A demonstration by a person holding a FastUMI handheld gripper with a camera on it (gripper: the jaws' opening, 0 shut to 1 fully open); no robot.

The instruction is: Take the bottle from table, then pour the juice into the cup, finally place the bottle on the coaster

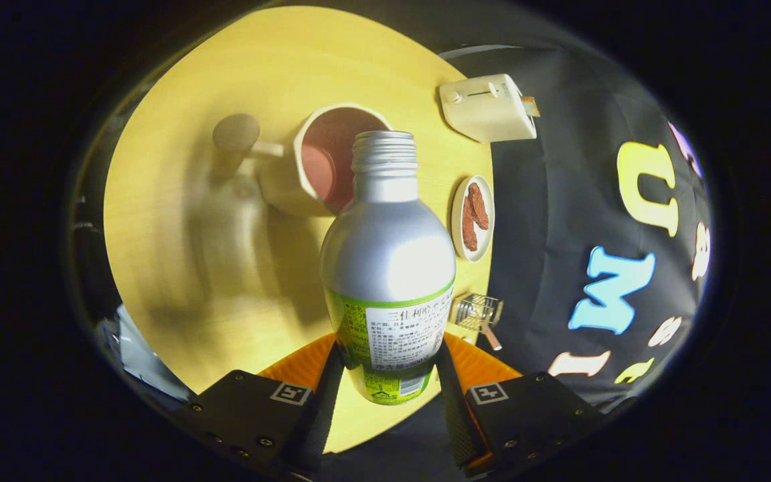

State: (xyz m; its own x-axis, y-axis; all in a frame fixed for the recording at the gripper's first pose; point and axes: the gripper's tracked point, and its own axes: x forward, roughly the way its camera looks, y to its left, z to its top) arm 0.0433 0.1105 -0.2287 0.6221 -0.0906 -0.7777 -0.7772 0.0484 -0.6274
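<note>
One hand-held gripper (pixel 389 375) reaches forward over a round yellow wooden counter (pixel 178 268). Its two black fingers (pixel 324 402) are closed against the lower, green-labelled part of one silver metal bottle (pixel 389 268), one finger pressing on each side. The bottle has no cap on; its threaded mouth points away from the fingers, toward one cup (pixel 332 161).

The cup is cream outside and dark reddish inside, and it stands on the counter just beyond the bottle's mouth, with its handle sticking out on the side away from the wall. Whether there is any liquid in it is hard to tell, as the inside is in shadow. Beside the handle lies one small round brown disc, probably the coaster (pixel 235 132).

Along the counter's edge nearest the black cloth wall there are three more things: one cream toaster (pixel 486 107) at the far end, one small white plate (pixel 472 217) carrying two reddish-brown pieces of food, and one small metal wire object (pixel 478 312) close to the bottle's label.
</note>
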